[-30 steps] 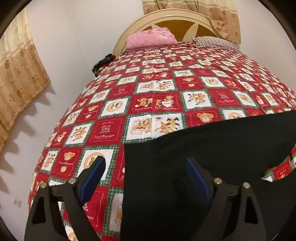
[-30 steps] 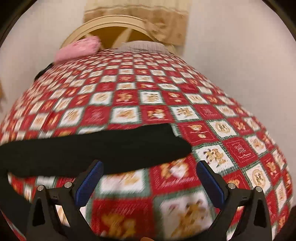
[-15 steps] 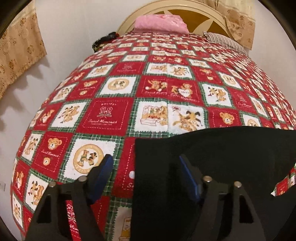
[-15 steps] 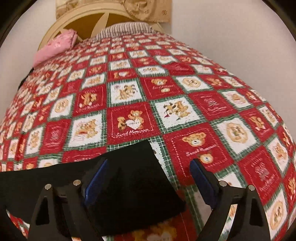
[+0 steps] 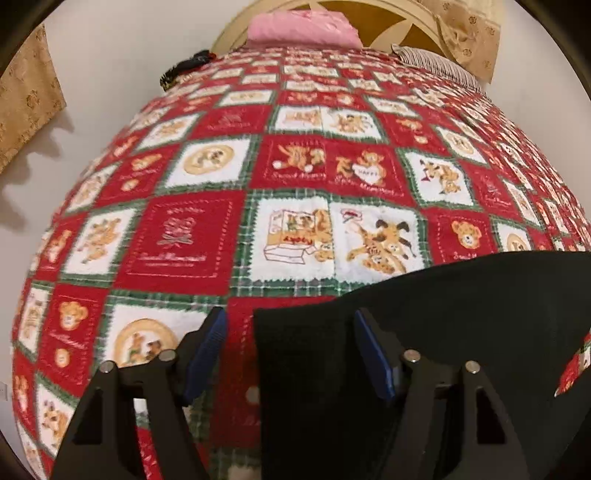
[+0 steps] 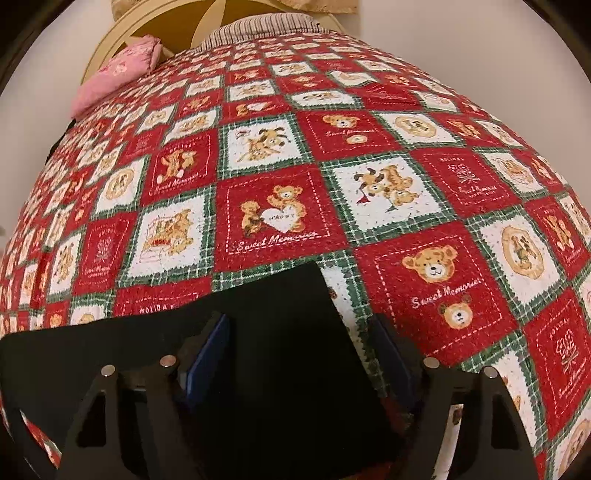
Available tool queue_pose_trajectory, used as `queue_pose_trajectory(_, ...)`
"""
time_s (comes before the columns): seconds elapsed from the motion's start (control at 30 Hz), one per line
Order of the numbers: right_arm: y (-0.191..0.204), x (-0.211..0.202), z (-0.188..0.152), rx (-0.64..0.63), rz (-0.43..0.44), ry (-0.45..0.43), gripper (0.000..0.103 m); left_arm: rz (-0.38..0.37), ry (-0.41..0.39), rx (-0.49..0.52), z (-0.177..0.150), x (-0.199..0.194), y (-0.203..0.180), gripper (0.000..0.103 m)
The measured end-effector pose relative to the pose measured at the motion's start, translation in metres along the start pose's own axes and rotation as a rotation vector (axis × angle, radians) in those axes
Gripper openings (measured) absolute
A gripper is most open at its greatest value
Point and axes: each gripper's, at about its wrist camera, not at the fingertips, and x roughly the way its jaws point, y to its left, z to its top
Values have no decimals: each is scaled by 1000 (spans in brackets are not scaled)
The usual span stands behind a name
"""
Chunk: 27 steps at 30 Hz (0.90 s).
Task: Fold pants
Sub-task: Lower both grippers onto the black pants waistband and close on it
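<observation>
Black pants (image 5: 443, 332) lie flat on a red, white and green teddy-bear bedspread (image 5: 295, 184). In the left wrist view my left gripper (image 5: 290, 350) is open, low over the pants' left end, with the cloth's corner edge between its blue pads (image 5: 205, 354). In the right wrist view the pants' other end (image 6: 280, 332) lies between the fingers of my right gripper (image 6: 303, 354), which is open and straddles that corner. Neither gripper has closed on the cloth.
A pink pillow (image 5: 303, 24) and a striped pillow (image 5: 436, 61) lie by the cream headboard (image 6: 122, 33). A dark object (image 5: 184, 68) sits at the bed's far left edge. White walls flank the bed, with beige curtains (image 5: 26, 99).
Both grippers have moved down and forward onto the ends of the pants. Both jaws have narrowed around the cloth corners.
</observation>
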Motion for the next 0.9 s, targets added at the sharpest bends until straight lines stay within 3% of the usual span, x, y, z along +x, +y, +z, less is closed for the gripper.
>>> queue_pose_trajectory(0.23, -5, 4, 5, -42, 46, 29, 66, -33, 7, 33, -1, 4, -1, 62)
queue_pose_trajectory(0.33, -8, 7, 10, -42, 67, 45, 65, -52, -5, 57, -1, 4, -2, 55)
queue_pose_trajectory(0.43, -9, 8, 14, -38, 85, 52, 65, -47, -3, 66, 2, 6, -4, 55)
queue_pose_trajectory(0.53, -24, 6, 21, 38, 155, 49, 65, -49, 3, 61, 3, 7, -4, 55)
queue_pose_trajectory(0.8, -43, 2, 27, 95, 157, 16, 65, -62, 4, 47, 3, 10, -2, 56)
queue_pose_trajectory(0.9, -30, 9, 24, 58, 177, 37, 65, -55, 2, 58, 4, 11, -4, 56)
